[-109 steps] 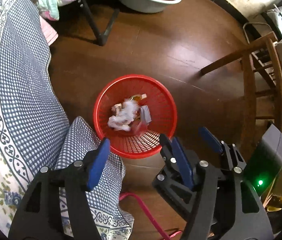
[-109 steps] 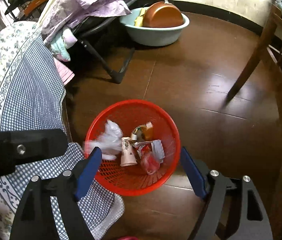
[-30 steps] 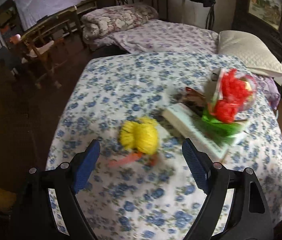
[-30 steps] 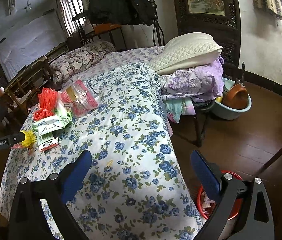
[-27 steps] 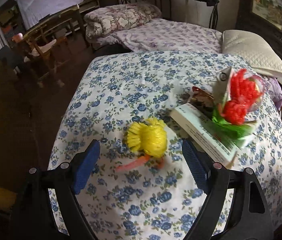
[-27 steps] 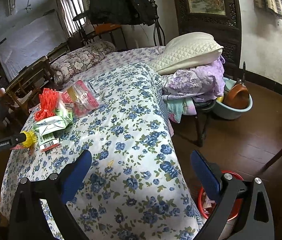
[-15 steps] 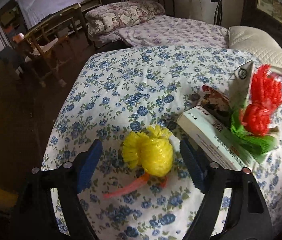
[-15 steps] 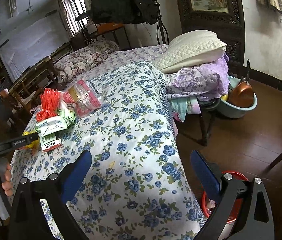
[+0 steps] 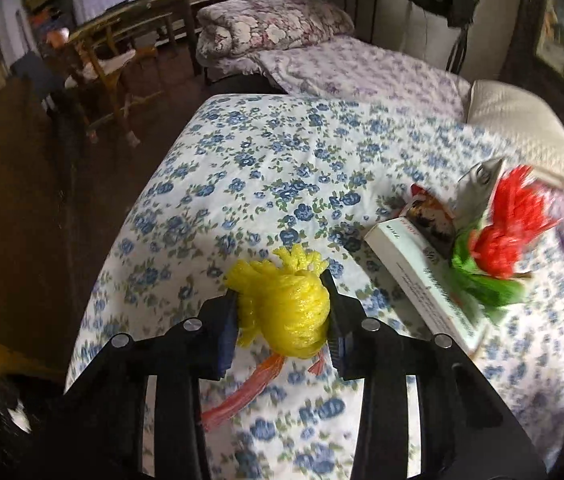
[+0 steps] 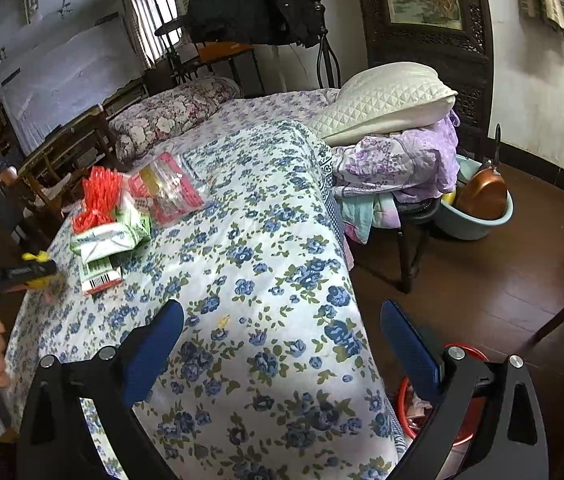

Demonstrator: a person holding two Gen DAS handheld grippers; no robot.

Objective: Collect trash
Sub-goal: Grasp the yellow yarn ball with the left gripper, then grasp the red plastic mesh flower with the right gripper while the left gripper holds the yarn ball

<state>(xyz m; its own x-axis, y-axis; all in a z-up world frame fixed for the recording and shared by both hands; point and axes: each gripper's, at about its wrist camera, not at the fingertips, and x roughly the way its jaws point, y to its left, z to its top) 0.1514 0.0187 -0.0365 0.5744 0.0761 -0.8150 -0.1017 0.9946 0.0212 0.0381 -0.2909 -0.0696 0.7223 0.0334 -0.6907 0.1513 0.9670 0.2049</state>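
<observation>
My left gripper (image 9: 284,312) is shut on a yellow plastic-string bundle (image 9: 286,316) with an orange strip (image 9: 242,390) trailing from it, on the floral bedspread (image 9: 282,160). In the right wrist view that gripper (image 10: 14,274) shows at far left with a bit of the yellow bundle (image 10: 36,257) in it. My right gripper (image 10: 282,344) is open and empty above the bed's near corner. The red trash basket (image 10: 462,396) stands on the floor at the lower right, partly hidden behind my right finger.
A white box (image 9: 422,276), a red string bundle (image 9: 510,224) and green packets (image 10: 110,236) lie on the bed with a clear bag (image 10: 170,188). A pillow (image 10: 386,100), piled clothes (image 10: 402,164), a basin (image 10: 478,216) and wooden chairs (image 9: 114,60) surround the bed.
My left gripper has moved in on the yellow bundle and closed on it. The right gripper has stayed open and nearly still over the bed corner.
</observation>
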